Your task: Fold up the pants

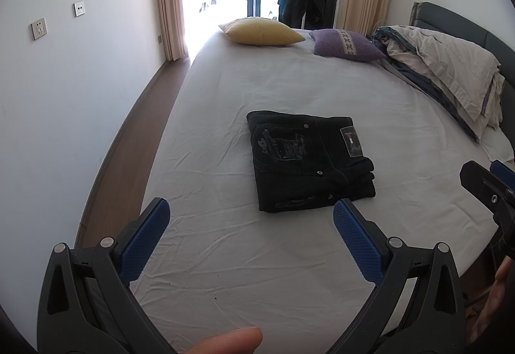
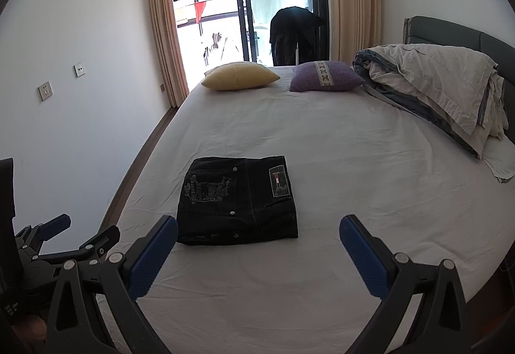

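Note:
Black jeans (image 1: 309, 161) lie folded into a compact rectangle on the white bed sheet (image 1: 289, 87), back pocket embroidery and a label patch facing up. They also show in the right wrist view (image 2: 239, 201). My left gripper (image 1: 251, 212) is open and empty, held above the sheet just short of the jeans' near edge. My right gripper (image 2: 259, 227) is open and empty, near the jeans' near right corner. The right gripper shows at the right edge of the left wrist view (image 1: 489, 190); the left gripper shows at the lower left of the right wrist view (image 2: 74, 231).
A yellow pillow (image 2: 239, 75) and a purple pillow (image 2: 325, 76) lie at the far end of the bed. A bundled duvet (image 2: 434, 90) is piled against the grey headboard (image 2: 466, 35) on the right. A white wall (image 2: 80, 48) and wooden floor strip (image 1: 119, 154) run along the left.

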### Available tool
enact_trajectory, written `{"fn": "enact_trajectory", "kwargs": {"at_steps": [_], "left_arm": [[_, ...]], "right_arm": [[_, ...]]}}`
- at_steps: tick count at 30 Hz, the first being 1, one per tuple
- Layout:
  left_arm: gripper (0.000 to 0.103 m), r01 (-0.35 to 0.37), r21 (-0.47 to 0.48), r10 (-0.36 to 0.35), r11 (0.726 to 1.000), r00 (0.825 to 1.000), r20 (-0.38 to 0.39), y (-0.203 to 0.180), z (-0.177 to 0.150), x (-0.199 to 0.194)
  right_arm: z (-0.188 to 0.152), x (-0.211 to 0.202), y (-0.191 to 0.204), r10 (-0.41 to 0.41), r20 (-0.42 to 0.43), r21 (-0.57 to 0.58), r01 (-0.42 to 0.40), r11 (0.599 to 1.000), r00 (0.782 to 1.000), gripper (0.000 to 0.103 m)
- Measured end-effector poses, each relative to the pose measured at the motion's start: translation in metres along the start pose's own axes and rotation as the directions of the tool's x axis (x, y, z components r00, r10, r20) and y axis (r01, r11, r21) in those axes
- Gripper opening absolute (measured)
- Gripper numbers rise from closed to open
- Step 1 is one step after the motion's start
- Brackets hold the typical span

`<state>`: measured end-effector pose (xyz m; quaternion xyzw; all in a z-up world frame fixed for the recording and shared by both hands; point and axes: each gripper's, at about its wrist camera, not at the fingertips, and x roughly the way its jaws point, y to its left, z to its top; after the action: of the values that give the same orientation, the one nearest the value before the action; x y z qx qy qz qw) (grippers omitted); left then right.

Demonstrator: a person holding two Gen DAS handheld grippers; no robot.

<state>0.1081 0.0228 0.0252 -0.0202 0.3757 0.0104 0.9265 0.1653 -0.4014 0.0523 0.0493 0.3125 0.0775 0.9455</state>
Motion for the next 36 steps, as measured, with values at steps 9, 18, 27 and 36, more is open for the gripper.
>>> {"fn": "enact_trajectory", "kwargs": {"at_steps": [9,18,27,36], "left_arm": [[0.103,0.0,-0.002,0.0,1.0,1.0,0.001,0.0001,0.0001,0.0005],[0.103,0.001,0.0,-0.001,1.0,1.0,-0.001,0.0003,0.0005,-0.0005],[0.103,-0.001,-0.003,0.001,1.0,1.0,-0.002,-0.0005,-0.0002,-0.0007],[0.103,0.0,0.002,0.0,1.0,1.0,-0.005,-0.0044,-0.0052,0.0052]], "right_arm": [[-0.0047,0.0017,0.0001,0.003,-0.004,0.0,-0.003,1.0,1.0,0.103],[-0.0093,0.0025,0.0008,0.004,-0.009,-0.002,-0.004,1.0,1.0,0.103],[-0.0086,0.0023,0.0006,0.004,-0.01,-0.002,-0.004,1.0,1.0,0.103],[-0.0091,0.0035,0.0003,0.005,-0.011,-0.004,-0.005,1.0,1.0,0.103]]}}
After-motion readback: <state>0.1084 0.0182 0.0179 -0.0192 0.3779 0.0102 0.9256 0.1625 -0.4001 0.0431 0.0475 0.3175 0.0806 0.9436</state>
